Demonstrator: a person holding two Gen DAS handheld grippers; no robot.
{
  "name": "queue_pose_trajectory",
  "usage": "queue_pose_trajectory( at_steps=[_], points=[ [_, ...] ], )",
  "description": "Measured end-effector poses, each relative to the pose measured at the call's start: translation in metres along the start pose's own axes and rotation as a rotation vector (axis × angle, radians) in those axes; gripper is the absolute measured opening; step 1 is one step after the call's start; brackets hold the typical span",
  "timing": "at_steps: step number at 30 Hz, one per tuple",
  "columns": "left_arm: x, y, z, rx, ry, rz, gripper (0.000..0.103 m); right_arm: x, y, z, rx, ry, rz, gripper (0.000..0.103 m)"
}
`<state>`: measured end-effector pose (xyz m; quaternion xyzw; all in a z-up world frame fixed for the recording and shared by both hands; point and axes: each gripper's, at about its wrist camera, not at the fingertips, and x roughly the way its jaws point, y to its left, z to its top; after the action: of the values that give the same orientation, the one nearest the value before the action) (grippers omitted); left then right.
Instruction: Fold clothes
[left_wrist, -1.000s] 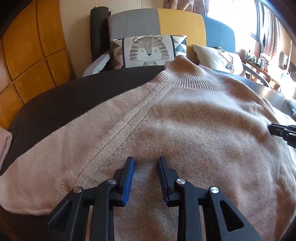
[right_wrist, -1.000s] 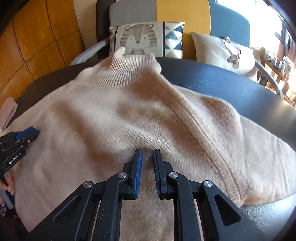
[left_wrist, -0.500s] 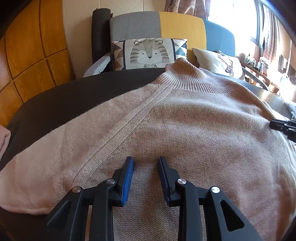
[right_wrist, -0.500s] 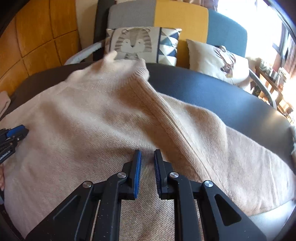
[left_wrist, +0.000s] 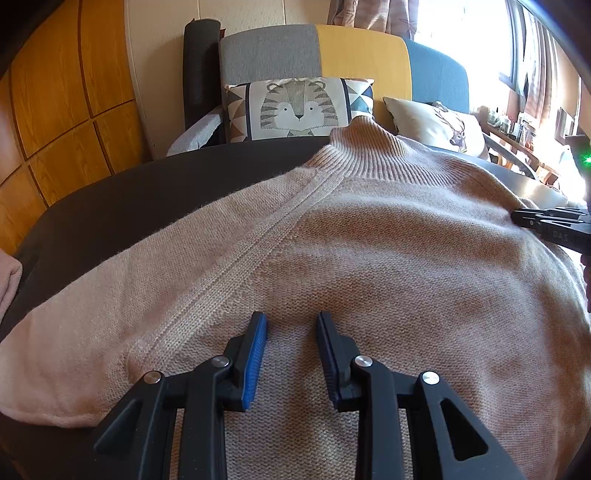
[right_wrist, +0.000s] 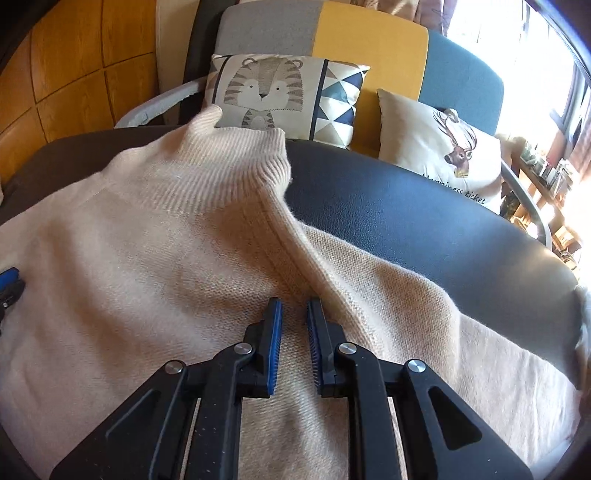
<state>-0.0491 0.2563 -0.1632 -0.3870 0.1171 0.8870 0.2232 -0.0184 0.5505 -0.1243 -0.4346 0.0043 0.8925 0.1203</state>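
A beige knit sweater (left_wrist: 388, 240) lies spread flat on a dark round table (left_wrist: 129, 206), its ribbed collar (left_wrist: 373, 155) at the far side. My left gripper (left_wrist: 291, 315) hovers open over the body, just right of the left shoulder seam, with nothing between its pads. In the right wrist view the sweater (right_wrist: 147, 258) fills the foreground. My right gripper (right_wrist: 294, 302) stands over the right shoulder seam with only a narrow gap between its jaws, and no fabric is pinched. Its black fingers (left_wrist: 535, 221) show at the right edge of the left wrist view.
Behind the table stands a grey, yellow and blue sofa with a tiger cushion (right_wrist: 266, 96) and a deer cushion (right_wrist: 443, 147). A pink cloth (left_wrist: 7, 280) lies at the table's left edge. Bare table (right_wrist: 406, 206) shows beyond the right sleeve. Wooden panels are on the left.
My right gripper has slid to the right across the sweater, from the middle of the chest to the right shoulder seam. The left gripper has stayed put.
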Motion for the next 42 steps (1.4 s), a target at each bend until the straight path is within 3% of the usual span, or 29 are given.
queue_pose_trajectory(
  at_steps=[3,6,11,13,16,21,25,33,38,42],
  points=[
    [0.000,0.000,-0.001,-0.003,-0.003,-0.003,0.029,0.002,-0.006,0.000,0.026,-0.010,0.020,0.015],
    [0.000,0.000,-0.001,-0.005,-0.003,-0.006,0.029,-0.011,-0.021,-0.002,0.086,-0.019,0.112,0.015],
    [-0.002,-0.004,0.003,0.008,0.011,0.009,0.029,-0.043,-0.057,-0.002,0.181,-0.079,0.098,0.015],
    [-0.002,-0.006,0.012,0.017,0.036,0.000,0.027,-0.043,-0.058,0.002,0.130,-0.050,0.068,0.015],
    [0.002,0.000,0.038,-0.011,0.015,0.000,0.027,-0.041,-0.060,0.007,0.110,-0.038,0.067,0.015],
    [0.020,0.012,0.079,-0.060,-0.003,0.034,0.027,-0.032,-0.074,0.018,0.231,-0.022,0.105,0.015],
    [0.051,0.010,0.095,-0.030,0.035,0.097,0.027,-0.011,-0.073,0.033,0.276,0.009,0.144,0.015],
    [0.065,0.013,0.085,-0.027,0.009,0.093,0.030,0.031,-0.040,0.040,0.159,0.118,0.120,0.011],
    [0.064,0.013,0.086,-0.023,0.001,0.100,0.030,0.036,-0.050,0.034,0.167,0.074,-0.005,0.007],
    [0.064,0.013,0.084,-0.021,-0.004,0.105,0.030,0.037,-0.061,0.029,0.204,0.040,0.001,0.006]
  ],
)
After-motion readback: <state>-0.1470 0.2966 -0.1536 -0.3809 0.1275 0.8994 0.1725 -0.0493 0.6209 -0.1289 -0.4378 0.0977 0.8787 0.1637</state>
